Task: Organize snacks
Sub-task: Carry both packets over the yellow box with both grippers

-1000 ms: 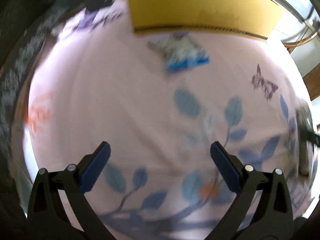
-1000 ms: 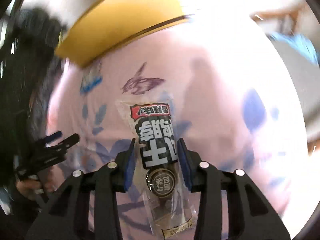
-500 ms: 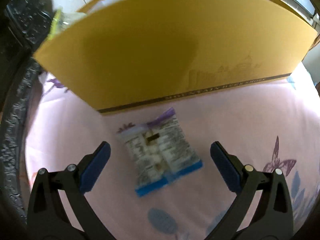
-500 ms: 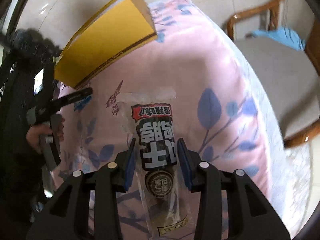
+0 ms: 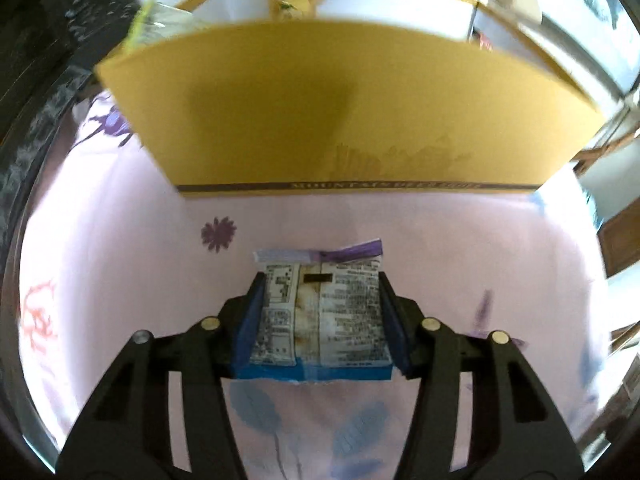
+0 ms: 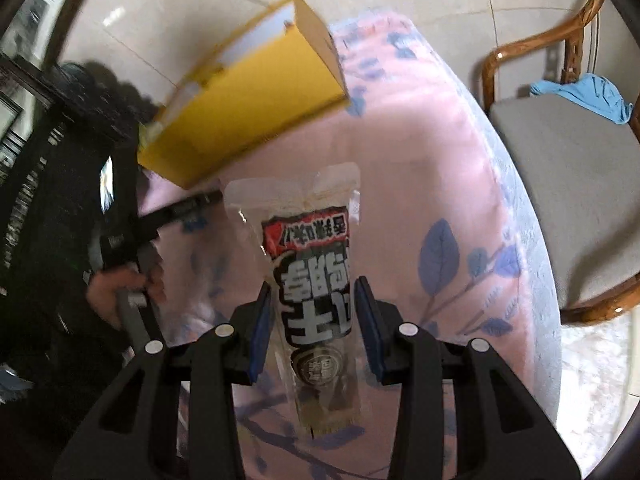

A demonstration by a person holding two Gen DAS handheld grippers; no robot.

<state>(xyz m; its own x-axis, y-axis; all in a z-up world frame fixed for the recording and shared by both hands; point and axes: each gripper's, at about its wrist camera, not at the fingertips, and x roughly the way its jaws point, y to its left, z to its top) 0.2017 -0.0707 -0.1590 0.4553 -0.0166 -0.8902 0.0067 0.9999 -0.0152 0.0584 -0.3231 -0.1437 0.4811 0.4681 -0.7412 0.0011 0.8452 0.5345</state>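
Yellow box (image 5: 360,104) stands on pink bedding (image 5: 120,280), open top. Left claw (image 5: 320,316) pinches blue-edged snack packet (image 5: 320,316) by both side edges, just before box. Right claw (image 6: 314,328) pinches long clear snack pouch (image 6: 308,280) mid-length, held aloft. Both look light, crinkly, slippery, crushable; grip mid-body, gently.
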